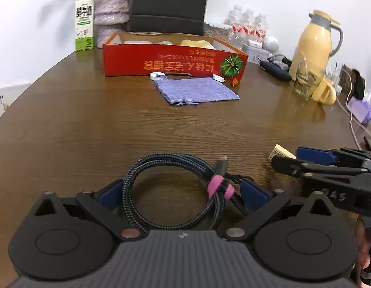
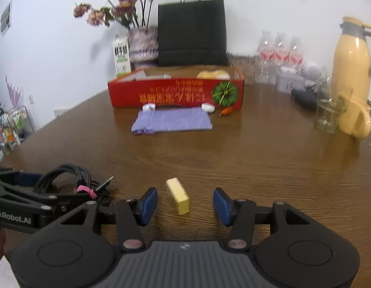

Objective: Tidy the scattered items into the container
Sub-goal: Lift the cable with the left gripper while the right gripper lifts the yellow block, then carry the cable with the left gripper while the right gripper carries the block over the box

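The left tongs (image 1: pixel 183 193) stood spread wide around the coiled cable (image 1: pixel 171 192), while the right tongs (image 2: pixel 185 206) gaped, untouching, astride the eraser (image 2: pixel 177 199).

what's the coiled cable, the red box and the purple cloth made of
Coiled cable: braided fabric sheath, judging by the woven dark pattern; its pink ties look like soft rubber or fabric. Red box: printed cardboard with raw brown inner walls. Purple cloth: woven textile, matte, with loose threads.

Red box (image 1: pixel 173 58) with a green pumpkin print; lilac woven cloth (image 1: pixel 196 91) at six o'clock from it; black braided cable (image 1: pixel 171 192), pink ties; pale yellow block (image 2: pixel 177 195), perhaps an eraser.
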The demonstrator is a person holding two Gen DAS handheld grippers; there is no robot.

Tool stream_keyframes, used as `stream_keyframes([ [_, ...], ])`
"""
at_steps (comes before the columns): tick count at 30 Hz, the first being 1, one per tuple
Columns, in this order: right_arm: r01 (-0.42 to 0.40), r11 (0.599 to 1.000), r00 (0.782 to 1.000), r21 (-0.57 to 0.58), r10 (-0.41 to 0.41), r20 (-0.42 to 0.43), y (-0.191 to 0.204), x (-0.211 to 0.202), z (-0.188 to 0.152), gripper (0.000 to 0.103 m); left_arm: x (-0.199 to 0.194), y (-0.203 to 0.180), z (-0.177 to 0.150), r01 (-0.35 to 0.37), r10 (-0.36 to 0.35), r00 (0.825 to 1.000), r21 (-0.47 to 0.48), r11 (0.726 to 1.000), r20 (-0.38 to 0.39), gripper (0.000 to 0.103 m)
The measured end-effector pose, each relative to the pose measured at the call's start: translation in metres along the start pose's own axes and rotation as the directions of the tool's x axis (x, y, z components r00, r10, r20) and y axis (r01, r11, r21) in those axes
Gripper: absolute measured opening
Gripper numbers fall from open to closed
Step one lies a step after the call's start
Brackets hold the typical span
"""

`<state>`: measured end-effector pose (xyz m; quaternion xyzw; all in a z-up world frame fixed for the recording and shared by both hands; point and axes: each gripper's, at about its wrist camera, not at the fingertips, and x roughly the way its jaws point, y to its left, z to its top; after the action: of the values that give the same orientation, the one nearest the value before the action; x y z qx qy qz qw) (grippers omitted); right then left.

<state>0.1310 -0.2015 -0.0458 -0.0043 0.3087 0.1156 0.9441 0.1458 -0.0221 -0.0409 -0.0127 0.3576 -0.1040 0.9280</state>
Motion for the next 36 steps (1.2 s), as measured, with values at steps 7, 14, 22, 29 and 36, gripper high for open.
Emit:
stream_keyframes([
  [7,-0.016,1.0,1.0,-0.019,0.016,-0.008,0.002,0.009,0.003,0.013,0.0,-0.013,-0.004,-0.035,0.031,0.999,0.105,0.994,0.038,0.094],
  [14,-0.019,1.0,1.0,-0.013,0.019,-0.007,0.003,0.006,0.003,0.013,-0.008,-0.015,-0.004,0.01,-0.014,0.999,0.091,0.996,0.035,0.092],
  [22,-0.067,0.997,0.997,0.037,0.065,0.044,-0.009,-0.007,0.026,0.008,-0.037,0.013,0.032,0.039,-0.041,0.987,0.013,0.999,0.157,0.092],
  [29,-0.067,0.997,0.993,0.037,0.063,0.103,-0.022,0.004,0.067,0.006,-0.033,0.051,0.091,0.015,-0.005,0.974,-0.044,0.999,0.227,0.092],
  [36,-0.113,0.99,0.994,-0.085,0.112,-0.02,-0.023,0.014,0.047,0.034,-0.012,0.073,0.103,0.026,-0.004,0.978,-0.102,0.994,0.207,0.092],
])
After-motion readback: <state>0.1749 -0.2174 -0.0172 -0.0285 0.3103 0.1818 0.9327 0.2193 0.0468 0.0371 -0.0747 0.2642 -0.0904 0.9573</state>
